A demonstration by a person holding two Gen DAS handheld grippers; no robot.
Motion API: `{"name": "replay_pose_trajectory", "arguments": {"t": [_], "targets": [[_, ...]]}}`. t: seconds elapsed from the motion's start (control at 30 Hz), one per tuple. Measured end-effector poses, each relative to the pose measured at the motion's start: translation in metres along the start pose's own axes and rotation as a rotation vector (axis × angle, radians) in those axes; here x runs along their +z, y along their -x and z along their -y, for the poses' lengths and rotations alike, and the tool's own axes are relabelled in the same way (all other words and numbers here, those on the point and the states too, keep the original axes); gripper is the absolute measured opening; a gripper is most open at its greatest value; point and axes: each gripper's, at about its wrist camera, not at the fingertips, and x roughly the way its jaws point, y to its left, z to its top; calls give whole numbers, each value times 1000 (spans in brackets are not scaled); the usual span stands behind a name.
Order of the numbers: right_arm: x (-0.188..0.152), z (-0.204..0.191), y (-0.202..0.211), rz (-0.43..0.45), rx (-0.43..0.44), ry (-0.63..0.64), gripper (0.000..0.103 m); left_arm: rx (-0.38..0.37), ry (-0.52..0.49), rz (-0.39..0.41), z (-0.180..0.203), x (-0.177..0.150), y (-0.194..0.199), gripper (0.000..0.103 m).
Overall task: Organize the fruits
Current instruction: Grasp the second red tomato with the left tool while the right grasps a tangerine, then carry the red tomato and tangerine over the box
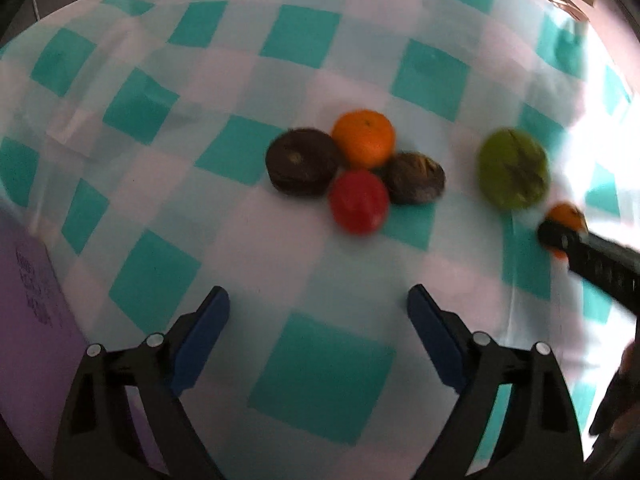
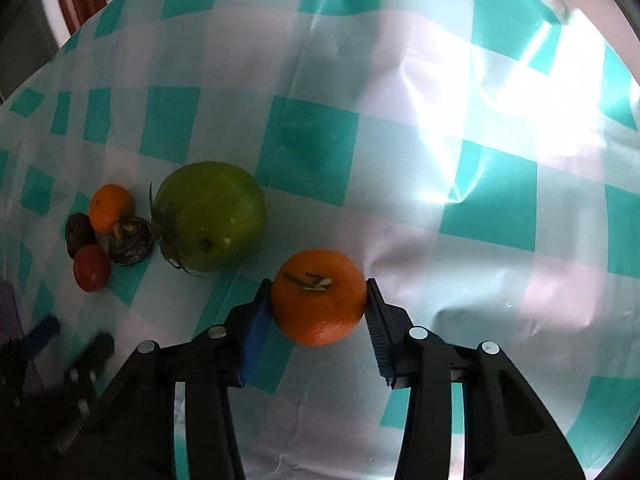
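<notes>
My right gripper (image 2: 319, 286) is shut on an orange mandarin (image 2: 319, 298), its blue pads against both sides; this mandarin also shows at the right of the left wrist view (image 1: 565, 216). A big green tomato (image 2: 210, 216) (image 1: 513, 168) lies just to its left. Further left is a cluster: a second mandarin (image 1: 364, 138) (image 2: 109, 207), a red tomato (image 1: 359, 201) (image 2: 91, 267), and two dark brown fruits (image 1: 302, 161) (image 1: 416, 178). My left gripper (image 1: 318, 300) is open and empty, in front of the cluster.
A teal and white checked cloth (image 2: 480, 200) covers the table. A purple sheet with writing (image 1: 32, 320) lies at the left edge. The left gripper shows blurred at the lower left of the right wrist view (image 2: 60, 344).
</notes>
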Motion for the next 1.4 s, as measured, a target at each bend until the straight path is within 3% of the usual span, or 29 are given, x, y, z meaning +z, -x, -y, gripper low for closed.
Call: {"name": "replay_pose_trajectory", "arguments": {"t": [0.27, 0.4, 0.43, 0.47, 0.73, 0.93, 1.03, 1.4], "targets": [[-32, 7, 15, 1, 15, -71, 43, 25, 14, 45, 9, 32, -20, 81], [-45, 14, 21, -16, 21, -91, 43, 9, -27, 82, 15, 41, -23, 54], [-47, 15, 23, -19, 19, -92, 43, 5, -39, 91, 17, 42, -22, 37], [-51, 17, 25, -23, 17, -94, 43, -9, -65, 96, 19, 41, -20, 30], [-98, 19, 51, -43, 46, -101, 43, -76, -174, 69, 18, -5, 15, 30], [-150, 11, 79, -81, 126, -35, 43, -89, -245, 46, 17, -67, 74, 30], [-162, 3, 107, -53, 160, 34, 43, -88, -250, 80, 13, -106, 116, 30], [-171, -2, 213, 134, 279, 139, 43, -54, -76, 245, -19, -155, 245, 30]]}}
